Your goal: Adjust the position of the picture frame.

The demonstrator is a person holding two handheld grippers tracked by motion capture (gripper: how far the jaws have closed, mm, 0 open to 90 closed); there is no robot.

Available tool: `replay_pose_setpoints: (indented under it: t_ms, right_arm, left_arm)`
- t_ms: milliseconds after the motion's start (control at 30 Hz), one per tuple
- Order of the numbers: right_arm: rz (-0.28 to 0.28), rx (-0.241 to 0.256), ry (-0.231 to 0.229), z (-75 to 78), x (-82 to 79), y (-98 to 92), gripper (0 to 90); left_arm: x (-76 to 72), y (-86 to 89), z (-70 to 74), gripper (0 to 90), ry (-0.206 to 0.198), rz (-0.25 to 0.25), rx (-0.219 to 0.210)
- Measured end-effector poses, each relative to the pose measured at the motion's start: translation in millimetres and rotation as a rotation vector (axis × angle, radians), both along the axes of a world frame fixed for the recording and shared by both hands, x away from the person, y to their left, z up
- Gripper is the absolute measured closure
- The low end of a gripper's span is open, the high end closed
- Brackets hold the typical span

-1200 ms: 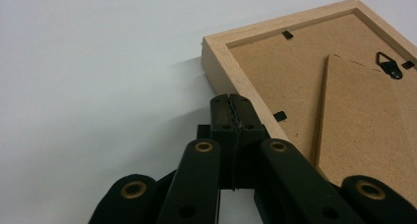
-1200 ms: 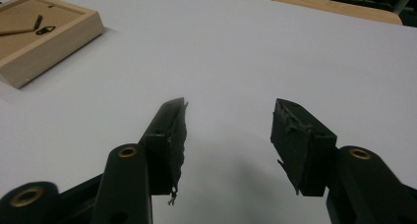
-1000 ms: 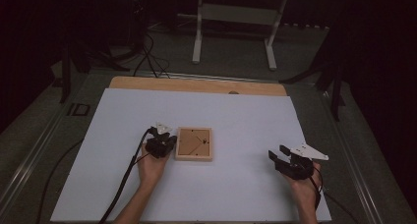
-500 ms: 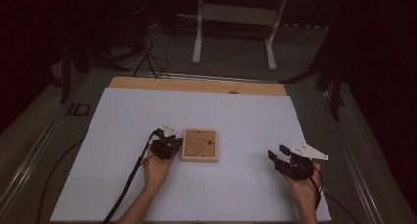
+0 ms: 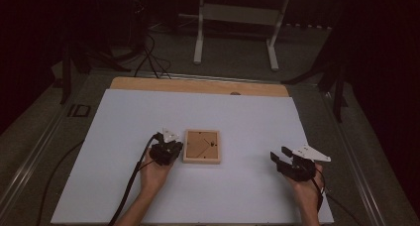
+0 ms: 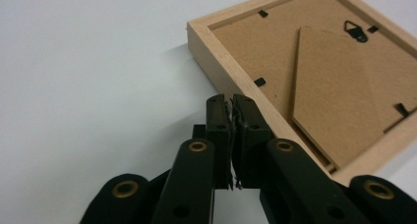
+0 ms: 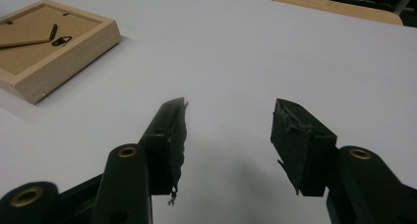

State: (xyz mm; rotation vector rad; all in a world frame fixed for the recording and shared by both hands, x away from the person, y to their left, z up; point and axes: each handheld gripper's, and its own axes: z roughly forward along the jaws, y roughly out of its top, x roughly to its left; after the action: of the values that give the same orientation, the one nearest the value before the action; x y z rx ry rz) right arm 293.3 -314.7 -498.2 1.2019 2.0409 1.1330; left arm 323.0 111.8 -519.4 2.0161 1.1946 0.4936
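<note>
A small wooden picture frame (image 5: 202, 146) lies face down on the white table top, its brown backing board and hanger showing (image 6: 314, 71). My left gripper (image 5: 171, 149) is shut, its tips (image 6: 232, 103) right against the frame's left edge with nothing between the jaws. My right gripper (image 5: 281, 159) stands open over bare table at the right, well apart from the frame (image 7: 46, 42), with nothing between its fingers (image 7: 228, 121).
The white sheet (image 5: 247, 117) covers the table, with a strip of bare wood (image 5: 198, 85) along the far edge. A cable (image 5: 131, 181) trails from the left gripper toward the person. Dark floor and a white stand (image 5: 235, 18) lie beyond.
The left gripper has pushed the frame to the right across the table, staying against its left edge. The right gripper has not moved.
</note>
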Motion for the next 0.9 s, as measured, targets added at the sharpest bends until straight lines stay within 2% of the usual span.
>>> replay_pose_setpoints:
  t_ms: [133, 367, 467, 633, 800, 900]
  right_arm:
    - [-0.002, 0.001, -0.001, 0.2, -0.2, -0.3, 46.6]
    - [0.003, -0.003, 0.000, -0.2, -0.5, 0.3, 46.4]
    - [0.002, 0.000, 0.001, -0.2, -0.4, -0.1, 46.3]
    - [0.006, 0.000, 0.000, -0.2, -0.8, -0.2, 46.3]
    - [0.009, -0.004, 0.002, -0.5, -0.8, 0.2, 46.1]
    - [0.009, -0.006, 0.002, -0.5, -0.9, 0.3, 46.0]
  left_arm:
    - [-6.5, 10.5, 7.0, 82.2, -0.024, -0.008, -0.022]
    - [-15.4, 24.9, 17.8, 77.6, -0.060, -0.016, -0.036]
    - [-20.0, 30.3, 22.3, 73.9, -0.084, -0.028, -0.042]
    - [-21.8, 39.9, 24.5, 65.5, -0.102, -0.030, -0.081]
    - [-20.3, 46.7, 22.6, 57.8, -0.108, 0.000, -0.081]
    - [-20.8, 49.6, 23.7, 55.1, -0.117, 0.020, -0.097]
